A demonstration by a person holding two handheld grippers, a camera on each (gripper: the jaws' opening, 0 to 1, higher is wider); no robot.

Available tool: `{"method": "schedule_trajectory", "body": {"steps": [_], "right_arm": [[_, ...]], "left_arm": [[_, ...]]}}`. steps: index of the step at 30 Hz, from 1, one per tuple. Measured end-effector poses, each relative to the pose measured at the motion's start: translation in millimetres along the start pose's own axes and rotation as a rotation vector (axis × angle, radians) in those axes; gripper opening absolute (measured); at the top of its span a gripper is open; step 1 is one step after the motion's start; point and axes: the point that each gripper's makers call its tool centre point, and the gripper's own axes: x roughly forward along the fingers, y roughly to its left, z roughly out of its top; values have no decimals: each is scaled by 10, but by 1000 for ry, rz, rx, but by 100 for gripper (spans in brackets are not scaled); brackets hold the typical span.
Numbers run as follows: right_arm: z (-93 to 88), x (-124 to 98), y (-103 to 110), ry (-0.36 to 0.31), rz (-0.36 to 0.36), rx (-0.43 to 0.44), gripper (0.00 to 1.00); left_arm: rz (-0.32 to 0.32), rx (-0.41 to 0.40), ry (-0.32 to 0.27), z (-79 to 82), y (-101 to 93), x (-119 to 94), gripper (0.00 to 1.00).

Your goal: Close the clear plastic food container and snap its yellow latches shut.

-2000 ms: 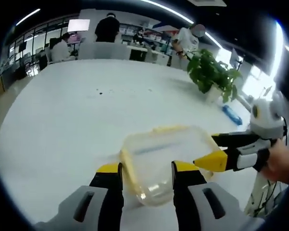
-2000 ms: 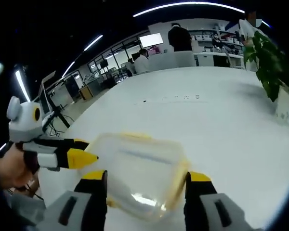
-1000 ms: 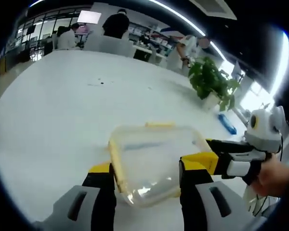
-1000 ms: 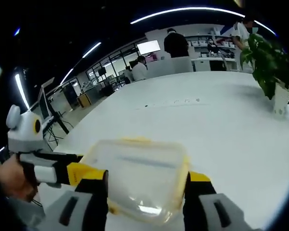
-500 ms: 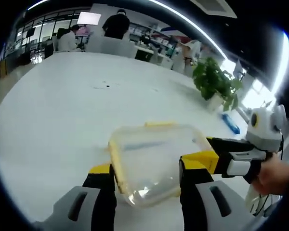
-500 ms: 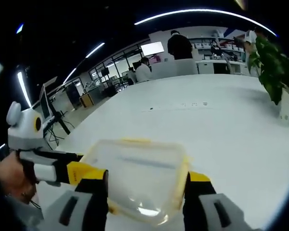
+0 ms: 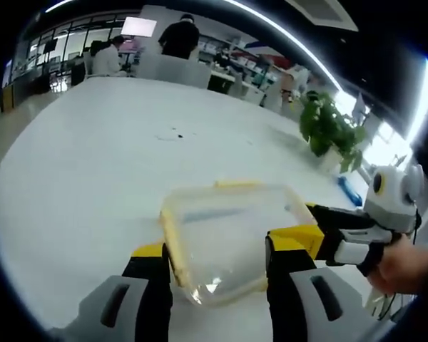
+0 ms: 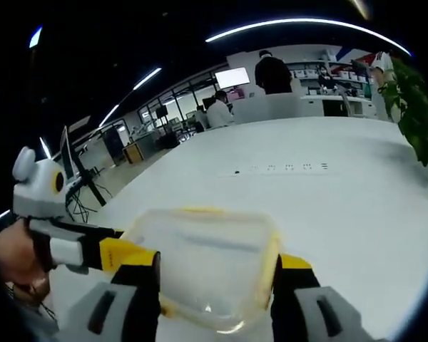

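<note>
On the white counter (image 7: 93,164) the clear container (image 7: 225,231) sits between both your grippers, its long axis running across them. Your left gripper (image 7: 217,260) and right gripper (image 8: 214,274) each straddle it, fingers spread against its sides; neither is nearer. Its yellow latches (image 7: 235,184) carry no readable writing.

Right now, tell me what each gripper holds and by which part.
Both hold the clear food container: the left gripper spans its near corner, the right gripper spans its near end. Whether the jaws press its sides cannot be told.
</note>
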Motion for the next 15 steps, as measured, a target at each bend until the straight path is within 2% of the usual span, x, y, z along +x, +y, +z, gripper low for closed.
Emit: {"method": "schedule_trajectory", "body": {"steps": [7, 15], "right_arm": [[98, 181, 9, -2, -9, 7, 63], [234, 395, 21, -2, -10, 10, 63]], "left_arm": [[-10, 4, 18, 137, 142, 76, 52], [-5, -5, 5, 303, 311, 159, 52]]}}
